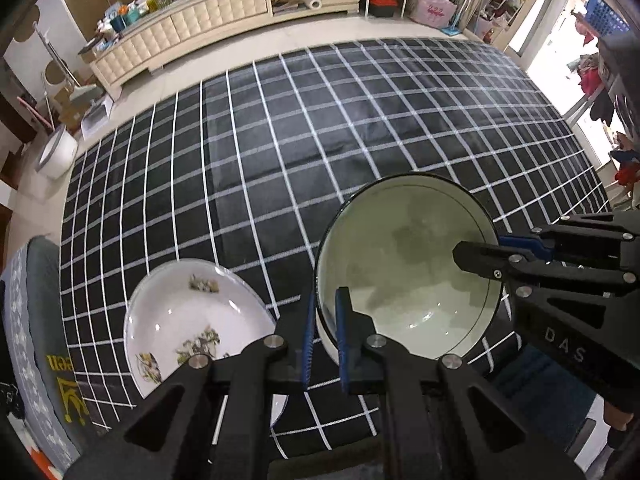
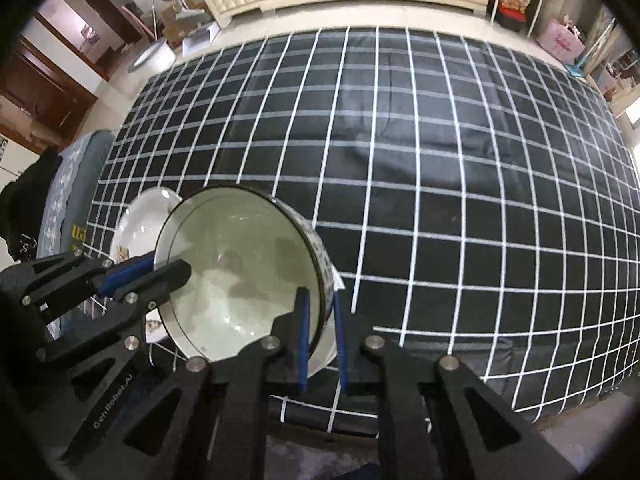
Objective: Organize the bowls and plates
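A large pale bowl [image 1: 404,272] with a dark rim is held above the black checked cloth; it also shows in the right wrist view [image 2: 240,272], tilted. My left gripper [image 1: 324,316] is shut on its near-left rim. My right gripper [image 2: 322,320] is shut on the opposite rim, and shows in the left wrist view [image 1: 496,248] at the right. A white plate [image 1: 192,320] with a floral print lies on the cloth to the bowl's left, partly hidden behind the bowl in the right wrist view [image 2: 140,220].
The black cloth with white grid lines [image 1: 320,128] covers a wide surface. A grey patterned cushion [image 1: 36,320] lies along its left edge. A cream cabinet [image 1: 192,28] with clutter stands beyond, on the floor.
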Tool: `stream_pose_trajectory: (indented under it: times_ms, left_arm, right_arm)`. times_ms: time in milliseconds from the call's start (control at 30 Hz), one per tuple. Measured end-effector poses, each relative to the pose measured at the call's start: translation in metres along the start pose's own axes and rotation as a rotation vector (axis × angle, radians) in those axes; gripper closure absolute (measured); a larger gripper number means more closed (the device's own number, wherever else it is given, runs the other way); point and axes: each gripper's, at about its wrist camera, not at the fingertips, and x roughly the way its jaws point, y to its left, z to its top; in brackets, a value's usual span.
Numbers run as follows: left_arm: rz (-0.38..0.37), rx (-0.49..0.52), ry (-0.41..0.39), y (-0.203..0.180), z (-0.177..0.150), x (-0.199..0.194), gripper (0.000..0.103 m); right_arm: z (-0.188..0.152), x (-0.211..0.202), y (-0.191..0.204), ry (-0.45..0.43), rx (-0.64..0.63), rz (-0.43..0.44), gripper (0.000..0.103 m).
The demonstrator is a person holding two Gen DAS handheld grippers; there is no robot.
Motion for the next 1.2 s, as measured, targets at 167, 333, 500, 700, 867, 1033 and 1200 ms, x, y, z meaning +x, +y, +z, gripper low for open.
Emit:
stream_pose_trajectory:
  times_ms: [167, 333, 500, 700, 867, 1033, 1200]
  left_arm:
    - [-0.003, 0.013, 0.026, -0.005, -0.016, 0.014, 0.094]
    - [-0.025, 0.005, 0.039, -0.007, -0.025, 0.023, 0.094]
    - [-0.027, 0.005, 0.044, -0.004, -0.030, 0.031, 0.095]
    - [-0.043, -0.006, 0.047, 0.001, -0.028, 0.032, 0.095]
    - [-0.041, -0.008, 0.028, 0.002, -0.026, 0.024, 0.095]
    - [-0.010, 0.014, -0.001, 0.000, -0.028, 0.012, 0.087]
    - [0.059, 0.047, -0.065, -0.002, -0.040, -0.003, 0.067]
  right_arm:
    - [-0.009, 0.009, 0.001, 0.033, -0.001, -0.008, 0.089]
    - [-0.016, 0.016, -0.001, 0.050, -0.018, -0.032, 0.089]
    - [-0.016, 0.017, -0.004, 0.061, -0.016, -0.020, 0.089]
    - [-0.014, 0.018, -0.001, 0.047, -0.031, -0.039, 0.088]
    - [-0.013, 0.010, 0.003, 0.017, -0.067, -0.092, 0.088]
    - [-0.019, 0.004, 0.006, -0.013, -0.106, -0.121, 0.083]
    - [-0.033, -0.008, 0.004, -0.094, -0.103, -0.140, 0.056]
